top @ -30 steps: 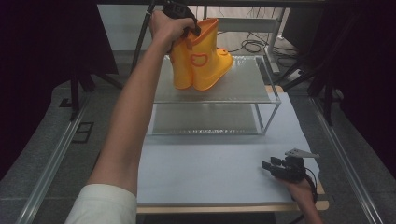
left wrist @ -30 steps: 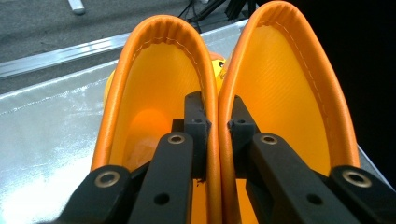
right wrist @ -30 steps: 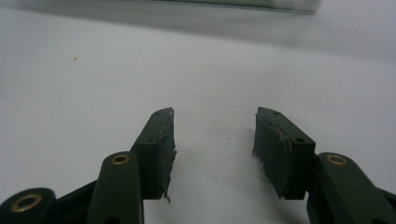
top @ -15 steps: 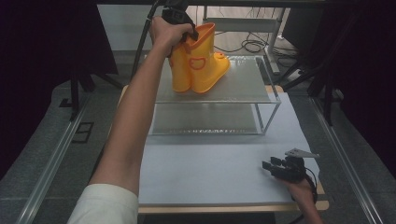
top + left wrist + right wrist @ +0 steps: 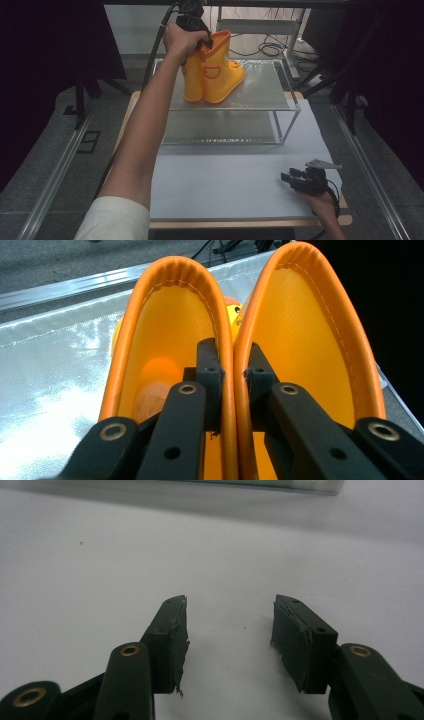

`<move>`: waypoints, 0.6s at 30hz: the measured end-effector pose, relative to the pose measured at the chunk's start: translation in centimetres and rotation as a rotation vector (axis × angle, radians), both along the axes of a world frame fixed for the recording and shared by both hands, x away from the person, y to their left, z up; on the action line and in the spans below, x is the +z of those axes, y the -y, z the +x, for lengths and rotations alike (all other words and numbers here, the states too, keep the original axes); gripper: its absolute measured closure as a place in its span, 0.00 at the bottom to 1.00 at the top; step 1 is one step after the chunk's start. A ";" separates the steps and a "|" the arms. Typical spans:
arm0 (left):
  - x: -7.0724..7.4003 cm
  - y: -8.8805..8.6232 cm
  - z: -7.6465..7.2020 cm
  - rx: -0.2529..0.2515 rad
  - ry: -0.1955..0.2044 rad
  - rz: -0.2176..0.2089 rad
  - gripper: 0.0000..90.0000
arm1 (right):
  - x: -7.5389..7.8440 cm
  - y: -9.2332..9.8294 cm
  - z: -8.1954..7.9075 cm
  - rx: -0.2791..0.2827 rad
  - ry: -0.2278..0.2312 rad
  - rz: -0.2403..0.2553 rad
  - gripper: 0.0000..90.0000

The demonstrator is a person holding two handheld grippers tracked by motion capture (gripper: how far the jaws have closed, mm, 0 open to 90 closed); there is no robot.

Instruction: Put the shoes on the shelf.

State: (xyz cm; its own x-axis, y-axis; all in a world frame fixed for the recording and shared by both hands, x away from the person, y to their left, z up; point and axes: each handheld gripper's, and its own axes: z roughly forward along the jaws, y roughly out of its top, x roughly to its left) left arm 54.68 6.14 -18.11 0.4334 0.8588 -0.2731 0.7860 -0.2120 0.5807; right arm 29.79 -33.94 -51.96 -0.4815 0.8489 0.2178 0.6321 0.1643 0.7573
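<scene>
A pair of orange rubber boots [image 5: 220,75] stands on the top of a two-tier metal rack [image 5: 260,95] at the back of the table. My left gripper [image 5: 202,42] comes down on them from above. In the left gripper view its jaws [image 5: 232,360] reach one into each boot and pinch the two touching rims together, the left boot [image 5: 165,340] and the right boot [image 5: 305,340] side by side. My right gripper [image 5: 287,177] rests on the white table near the front right, open [image 5: 230,625], with nothing between its fingers.
The rack's shiny top [image 5: 50,370] stretches to the left of the boots, and its lower shelf [image 5: 220,127] is bare. White table surface [image 5: 225,175] lies between the rack and the front edge. Cables [image 5: 270,47] lie on the floor behind.
The boots, held by my left gripper, have come down a little and straightened, and now their soles sit on the rack's top. My right gripper has not moved.
</scene>
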 end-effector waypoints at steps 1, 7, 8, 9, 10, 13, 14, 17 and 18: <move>0.0 0.1 0.0 -0.002 0.002 -0.006 0.90 | 0.0 0.0 0.0 -0.001 0.001 0.000 0.53; 1.0 0.6 -0.3 -0.013 0.061 -0.028 0.65 | 0.0 0.0 0.0 0.000 0.002 -0.004 0.52; 1.4 0.5 -0.5 0.001 0.082 -0.045 0.63 | 0.0 0.0 0.0 0.001 0.002 -0.004 0.52; 1.9 0.3 -0.7 0.006 0.099 -0.045 0.59 | 0.0 0.0 0.0 0.001 0.002 -0.004 0.52; 2.4 0.1 -0.9 0.014 0.115 -0.046 0.56 | 0.0 0.0 0.0 0.000 0.002 -0.004 0.53; 3.9 -0.6 -1.7 0.006 0.159 -0.058 0.52 | 0.0 0.0 0.0 0.001 0.002 -0.004 0.53; 4.3 -0.8 -2.0 -0.001 0.175 -0.060 0.52 | 0.0 0.0 0.0 0.001 0.002 -0.004 0.53; 5.2 -1.9 -3.3 -0.012 0.225 -0.073 0.58 | 0.0 0.0 0.0 0.001 0.002 -0.004 0.52; 5.4 -2.3 -3.7 -0.024 0.235 -0.087 0.62 | 0.0 0.0 0.0 0.001 0.002 -0.004 0.52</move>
